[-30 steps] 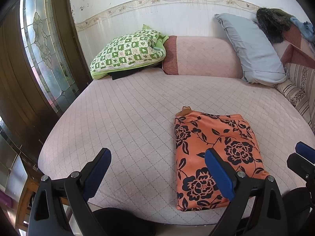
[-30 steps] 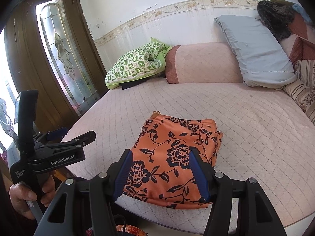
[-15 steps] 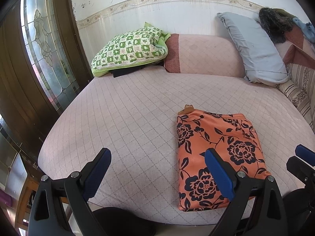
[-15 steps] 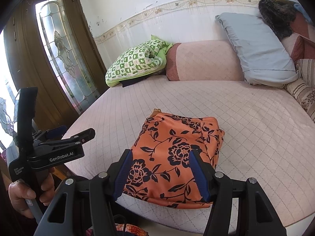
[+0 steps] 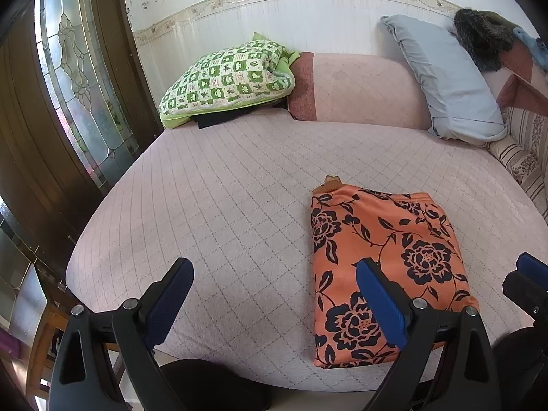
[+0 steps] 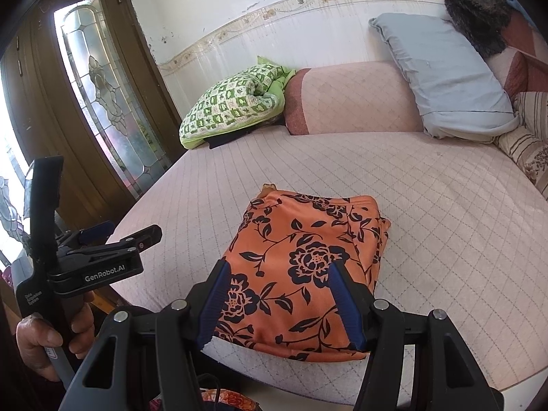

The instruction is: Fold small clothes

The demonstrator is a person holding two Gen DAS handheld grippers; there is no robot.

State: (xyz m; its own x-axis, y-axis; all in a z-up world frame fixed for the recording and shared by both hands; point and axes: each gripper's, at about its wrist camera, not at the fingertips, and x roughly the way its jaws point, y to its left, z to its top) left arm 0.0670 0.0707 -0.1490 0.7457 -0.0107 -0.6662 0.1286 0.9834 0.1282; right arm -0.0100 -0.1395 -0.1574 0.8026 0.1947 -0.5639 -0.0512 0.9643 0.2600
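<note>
- The folded orange garment (image 6: 304, 270) with black flowers lies flat on the pink quilted bed (image 6: 445, 205), close to the near edge
- It forms a neat rectangle; a small brownish bit of cloth (image 5: 333, 182) pokes out at its far left corner, perhaps a tag or waistband, though the view is too coarse to say
- The left tongs (image 5: 274, 294) are spread wide with nothing between their blue pads; they hang over the bare bed just left of the garment
- In the left wrist view the right-hand pad of the left tongs overlaps the garment's near part, but whether it touches the cloth cannot be told
- The right tongs (image 6: 284, 294) are spread about halfway and pinch nothing; the garment's near part shows between their pads, and they seem to hover above it
- In the right wrist view a hand (image 6: 44, 342) grips the handle of the left tool at the lower left, off the bed's edge
- The tip of the right tongs shows at the right margin of the left wrist view, near the garment's right edge
- At the back of the bed, a green checked pillow (image 5: 226, 78) rests on something dark, beside a pink bolster (image 5: 359, 89)
- A pale blue pillow (image 6: 445, 75) leans at the back right, with a dark furry item (image 6: 476, 20) above it
- A wooden door with leaded glass (image 6: 102, 96) stands to the left of the bed
</note>
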